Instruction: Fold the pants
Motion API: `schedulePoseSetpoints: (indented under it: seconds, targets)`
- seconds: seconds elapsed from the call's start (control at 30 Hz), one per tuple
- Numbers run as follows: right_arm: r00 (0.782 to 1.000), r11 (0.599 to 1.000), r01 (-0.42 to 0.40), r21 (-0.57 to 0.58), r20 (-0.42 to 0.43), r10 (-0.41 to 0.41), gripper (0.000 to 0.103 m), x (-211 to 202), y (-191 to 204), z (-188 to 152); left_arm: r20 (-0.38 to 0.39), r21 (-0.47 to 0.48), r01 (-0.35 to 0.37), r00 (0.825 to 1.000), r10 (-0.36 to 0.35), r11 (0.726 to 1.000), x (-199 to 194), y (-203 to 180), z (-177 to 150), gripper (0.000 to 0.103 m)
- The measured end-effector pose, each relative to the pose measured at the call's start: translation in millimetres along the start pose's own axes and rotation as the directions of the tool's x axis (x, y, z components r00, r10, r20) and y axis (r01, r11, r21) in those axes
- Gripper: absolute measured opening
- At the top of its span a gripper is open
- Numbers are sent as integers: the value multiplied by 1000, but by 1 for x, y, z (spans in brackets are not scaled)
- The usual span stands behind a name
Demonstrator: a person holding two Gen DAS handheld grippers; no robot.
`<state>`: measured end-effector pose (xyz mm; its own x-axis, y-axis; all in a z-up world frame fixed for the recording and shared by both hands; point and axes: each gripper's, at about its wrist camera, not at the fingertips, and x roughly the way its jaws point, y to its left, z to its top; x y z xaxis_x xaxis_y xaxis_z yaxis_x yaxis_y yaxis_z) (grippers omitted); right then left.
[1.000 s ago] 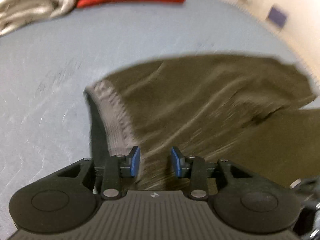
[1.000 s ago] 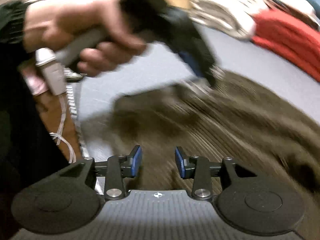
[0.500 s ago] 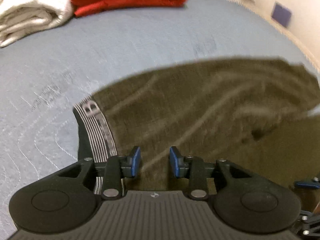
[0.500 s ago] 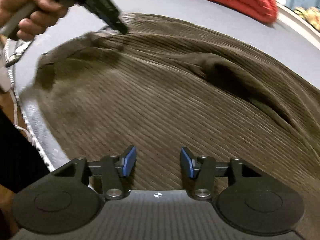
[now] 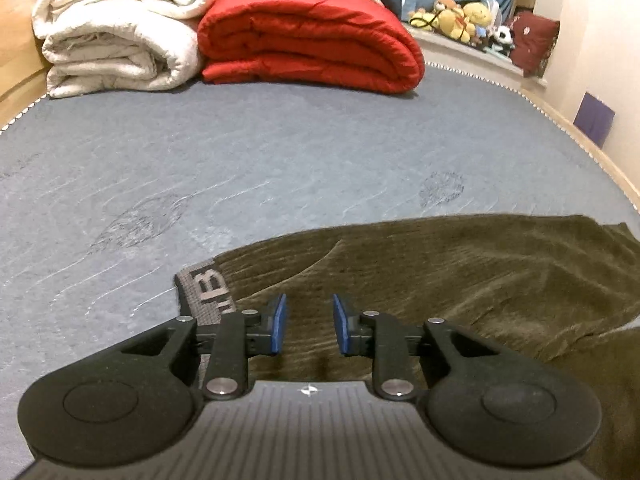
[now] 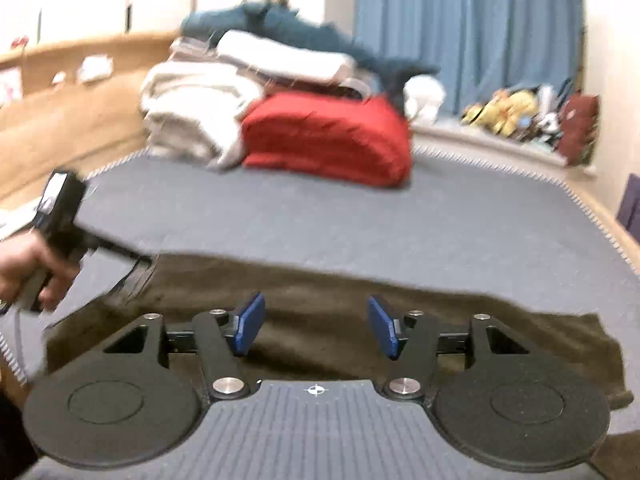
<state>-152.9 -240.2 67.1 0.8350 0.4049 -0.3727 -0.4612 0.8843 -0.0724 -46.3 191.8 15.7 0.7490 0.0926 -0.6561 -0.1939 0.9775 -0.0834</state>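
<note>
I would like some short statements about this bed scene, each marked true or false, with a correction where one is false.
1. The brown pants lie on the grey mattress. True.
2. The right gripper is clamped on the pants. False: its jaws stand apart with nothing between the pads; they have just been opening.
3. The red folded blanket lies to the right of the white blanket in the left wrist view. True.
4. The pants' waistband is bright yellow. False: it is grey with dark lettering.
5. The left gripper holds the red blanket. False: its pads grip nothing; they are above the pants.
</note>
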Motion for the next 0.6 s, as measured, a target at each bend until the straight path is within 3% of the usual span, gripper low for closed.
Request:
schedulePoseSetpoints:
  seconds: [0.1, 0.27, 0.4, 0.5, 0.6]
  targets:
    - [994, 995, 62, 81, -93, -54, 59, 25, -24, -13, 34, 37, 26, 999, -27, 999, 7, -14, -1, 27]
    - [991, 986, 75, 148, -117, -58, 59, 42, -39, -25, 63, 137, 67, 995, -76, 988, 25, -35, 3, 27]
    - [988, 985, 87, 150, -137, -67, 59, 58, -42, -31, 40, 147, 142, 988, -150, 979, 46, -31, 14, 31]
    - [987, 984, 92, 155, -143, -70, 60, 58, -43, -29, 33, 182, 106, 993, -114, 977, 71, -19, 30, 41]
    - [988, 986, 77, 146, -143, -56, 61, 51, -42, -29, 33, 149, 64, 997, -69, 987, 98, 6, 44, 52]
